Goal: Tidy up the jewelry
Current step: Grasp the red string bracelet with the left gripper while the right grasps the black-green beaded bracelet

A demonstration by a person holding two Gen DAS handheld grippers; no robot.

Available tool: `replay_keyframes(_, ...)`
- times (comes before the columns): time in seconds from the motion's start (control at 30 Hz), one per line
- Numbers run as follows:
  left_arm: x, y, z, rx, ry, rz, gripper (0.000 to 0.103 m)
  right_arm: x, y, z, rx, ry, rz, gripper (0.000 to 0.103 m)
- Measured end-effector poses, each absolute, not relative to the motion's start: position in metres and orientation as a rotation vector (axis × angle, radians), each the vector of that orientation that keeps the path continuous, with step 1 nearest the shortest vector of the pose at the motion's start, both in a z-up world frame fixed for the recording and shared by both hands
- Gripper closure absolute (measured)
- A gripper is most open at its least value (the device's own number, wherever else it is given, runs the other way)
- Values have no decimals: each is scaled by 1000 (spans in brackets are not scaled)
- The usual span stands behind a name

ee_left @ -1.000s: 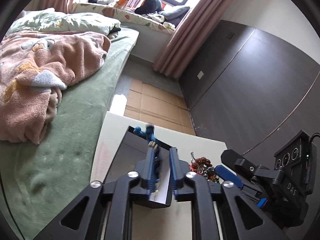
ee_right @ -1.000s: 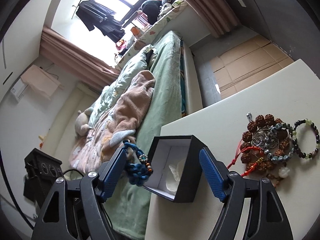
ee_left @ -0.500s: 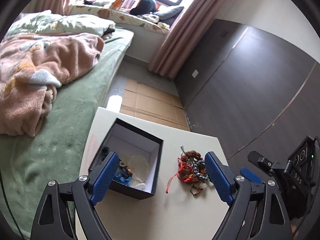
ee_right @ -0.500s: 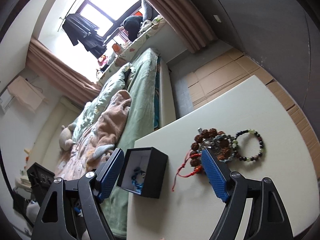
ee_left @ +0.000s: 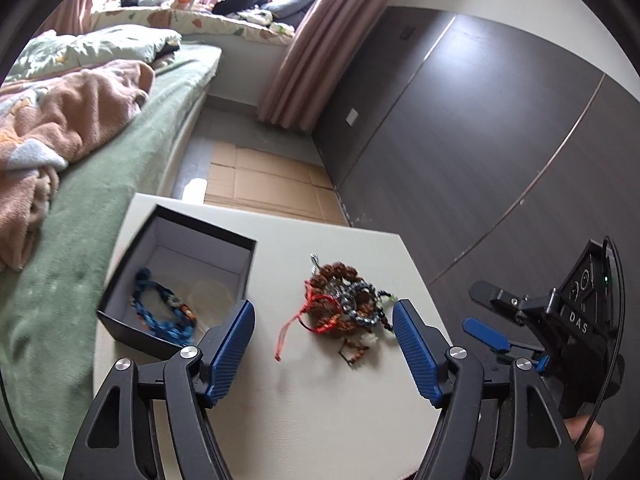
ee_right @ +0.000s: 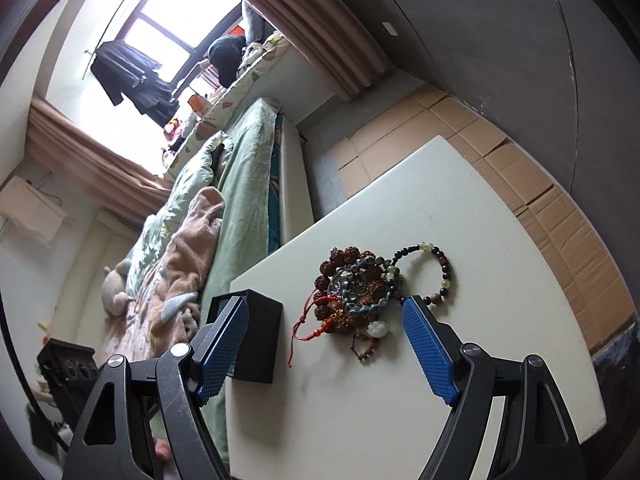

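Observation:
A black jewelry box (ee_left: pixel 176 280) with a white lining stands open on the white table (ee_left: pixel 320 400). A blue beaded bracelet (ee_left: pixel 164 314) lies inside it. A pile of bracelets (ee_left: pixel 344 304) with brown beads, grey beads and a red cord lies to the box's right. My left gripper (ee_left: pixel 322 344) is open and empty, above the table near the pile. My right gripper (ee_right: pixel 324 348) is open and empty, just short of the same pile (ee_right: pixel 356 292). The box (ee_right: pixel 256 336) shows to the left. A dark bead bracelet (ee_right: pixel 432 268) lies at the pile's right.
The right gripper's body (ee_left: pixel 560 332) shows at the right of the left wrist view. A green bed (ee_left: pixel 100 168) with a pink blanket (ee_left: pixel 52 120) runs along the table's left edge. Cardboard (ee_left: pixel 264 188) covers the floor beyond; a dark wall (ee_left: pixel 480 140) stands at right.
My left gripper opened, let the blue bracelet into the box and drew back. Both grippers have moved back and to the right, toward the pile.

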State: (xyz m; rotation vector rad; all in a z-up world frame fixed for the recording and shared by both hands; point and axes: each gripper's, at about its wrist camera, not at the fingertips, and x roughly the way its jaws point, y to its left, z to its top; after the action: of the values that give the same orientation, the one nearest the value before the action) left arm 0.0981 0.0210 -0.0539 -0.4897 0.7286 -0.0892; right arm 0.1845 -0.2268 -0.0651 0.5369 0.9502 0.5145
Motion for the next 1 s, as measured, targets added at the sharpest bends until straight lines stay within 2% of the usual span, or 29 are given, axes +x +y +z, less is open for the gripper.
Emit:
replay_keyframes(0.17,110,6,-66,-475,797,-121,30,191,-226,-76,539,1018,493,22)
replay_keyframes(0.23,115,1,-71,-474,823,-116,30,195,-227,-81,555,1045,481,7)
replay_keyframes(0.3,120,-2,-76,-484,841,-113,30,196,-228,-85,568,1054,465,1)
replay_keyframes(0.53,137,-14,-90,-491,881,-112,31,206,-241,-98,661,1082,436,0)
replay_keyframes(0.6,142,-17,-95,-489,904,-115,43,210,-246,-103,709,1095,433,0)
replay_keyframes(0.73,153,-19,-107,-523,949,-115,54,216,-253,-113,777,1114,429,1)
replay_keyframes(1.0,166,-21,-123,-530,1001,-69,55,224,-250,-123,852,1152,454,3)
